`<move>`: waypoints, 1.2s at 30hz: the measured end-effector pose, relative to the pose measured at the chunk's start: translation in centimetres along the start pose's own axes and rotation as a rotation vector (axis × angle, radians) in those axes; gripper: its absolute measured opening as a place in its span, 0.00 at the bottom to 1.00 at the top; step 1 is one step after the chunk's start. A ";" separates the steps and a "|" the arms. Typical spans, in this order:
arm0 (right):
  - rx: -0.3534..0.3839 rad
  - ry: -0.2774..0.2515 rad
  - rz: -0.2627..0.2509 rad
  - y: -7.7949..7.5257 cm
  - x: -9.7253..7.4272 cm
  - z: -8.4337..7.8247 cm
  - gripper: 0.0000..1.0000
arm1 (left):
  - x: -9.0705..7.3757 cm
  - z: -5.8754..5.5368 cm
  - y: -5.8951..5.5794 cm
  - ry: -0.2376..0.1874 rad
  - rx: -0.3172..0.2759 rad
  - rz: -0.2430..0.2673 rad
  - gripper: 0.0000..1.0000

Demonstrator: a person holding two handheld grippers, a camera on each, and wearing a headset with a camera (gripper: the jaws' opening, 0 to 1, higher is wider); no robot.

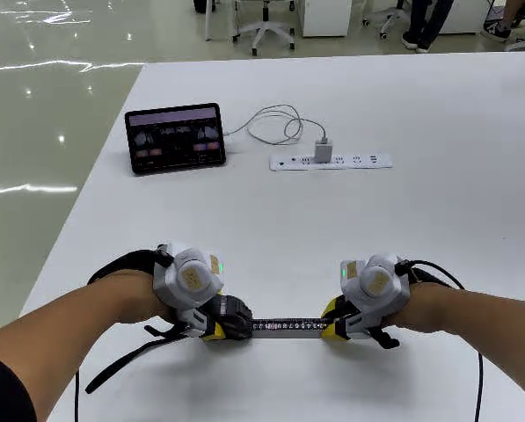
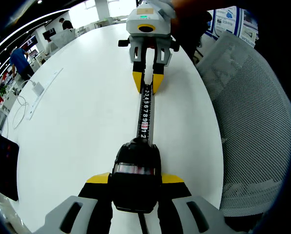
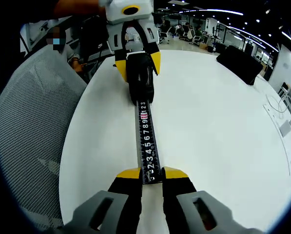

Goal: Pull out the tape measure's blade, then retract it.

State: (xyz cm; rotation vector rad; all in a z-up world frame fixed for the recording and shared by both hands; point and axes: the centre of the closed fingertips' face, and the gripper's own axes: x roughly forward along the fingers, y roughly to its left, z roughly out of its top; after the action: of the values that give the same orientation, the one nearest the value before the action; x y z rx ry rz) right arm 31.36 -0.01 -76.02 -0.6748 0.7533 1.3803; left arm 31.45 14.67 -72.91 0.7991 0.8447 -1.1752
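Note:
My left gripper is shut on the black tape measure case, which rests low over the white table near its front edge. The case sits between yellow-tipped fingers. A short length of numbered blade runs right from the case to my right gripper, which is shut on the blade's end. In the right gripper view the blade stretches straight to the case held by the left gripper. In the left gripper view the right gripper pinches the blade's far end.
A tablet stands at the back left of the table. A white power strip with a charger and looped cable lies behind the grippers. A mesh chair is beside the front edge. Office chairs and people are beyond the far edge.

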 end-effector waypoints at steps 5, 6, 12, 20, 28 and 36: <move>0.001 0.005 -0.002 -0.1 -0.3 -0.5 0.10 | 0.0 0.0 0.0 0.003 0.004 -0.001 0.31; 0.002 0.005 -0.003 -0.1 -0.4 -0.6 0.10 | 0.0 0.0 0.0 0.004 0.005 -0.003 0.31; 0.002 0.010 -0.006 -0.2 -0.8 -1.1 0.11 | 0.0 0.0 0.0 0.004 0.004 -0.009 0.31; 0.004 0.014 -0.012 -0.4 -1.5 -1.9 0.11 | 0.0 0.0 0.0 0.005 0.003 -0.006 0.31; 0.015 0.013 -0.011 -0.5 -1.8 -2.4 0.11 | 0.0 0.0 0.0 0.002 0.003 -0.002 0.31; 0.017 0.024 -0.009 -0.4 -2.2 -2.9 0.10 | 0.0 0.0 0.0 0.001 0.012 -0.002 0.31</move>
State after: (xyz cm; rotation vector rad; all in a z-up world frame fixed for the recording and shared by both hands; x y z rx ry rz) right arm 31.47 -3.66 -76.00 -0.6815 0.7797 1.3581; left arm 31.41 14.65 -72.93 0.8089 0.8402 -1.1831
